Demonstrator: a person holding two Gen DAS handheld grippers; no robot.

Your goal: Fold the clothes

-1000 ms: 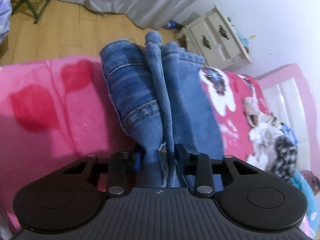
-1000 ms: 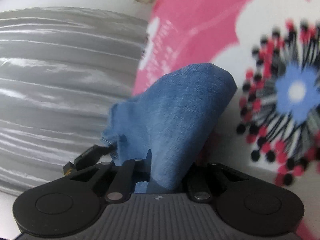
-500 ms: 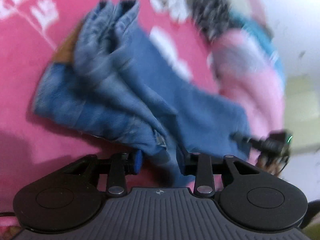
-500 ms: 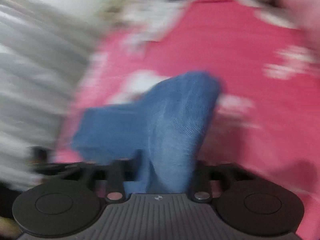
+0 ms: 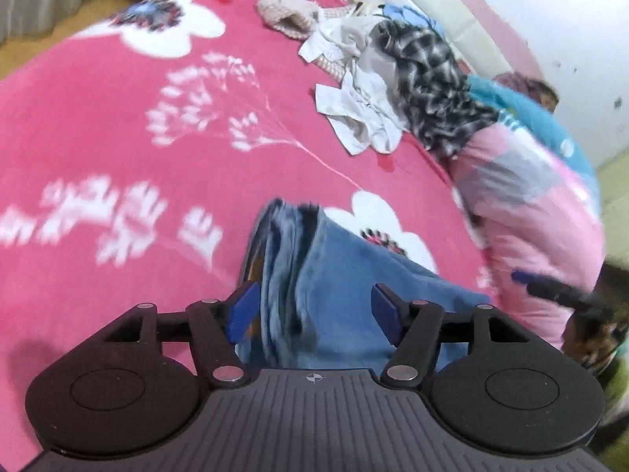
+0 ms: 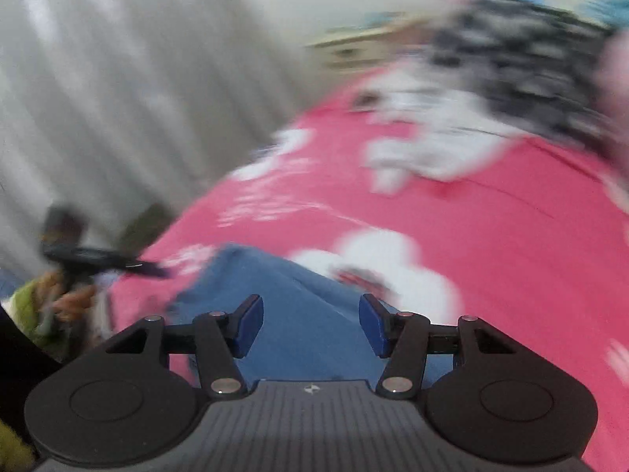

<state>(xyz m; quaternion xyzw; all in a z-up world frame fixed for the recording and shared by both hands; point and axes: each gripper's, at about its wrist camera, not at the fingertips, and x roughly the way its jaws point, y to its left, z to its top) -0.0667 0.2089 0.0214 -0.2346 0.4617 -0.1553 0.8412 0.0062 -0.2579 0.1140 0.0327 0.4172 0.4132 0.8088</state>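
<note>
Folded blue jeans (image 5: 338,287) lie on the pink flowered blanket (image 5: 118,126). My left gripper (image 5: 314,308) hovers over their near end; its jaws are opening, the denim lies between and below the blue pads (image 5: 243,306), and neither pad presses it. In the blurred right wrist view the jeans (image 6: 306,303) spread under my right gripper (image 6: 311,324). Its jaws are opening too, with the pads clear of the cloth. A dark finger (image 6: 102,255) of the left gripper shows at the left edge of that view.
A heap of unfolded clothes (image 5: 412,70) lies toward the head of the bed. A pink patchwork quilt (image 5: 530,212) is bunched at the right. A padded headboard (image 5: 432,8) stands behind. A grey curtain (image 6: 98,78) hangs beyond the bed's far side.
Both grippers were shut on the jeans and have let go, their jaws now wide. The jeans have come down onto the blanket. Both hands have rolled and swung toward the bed.
</note>
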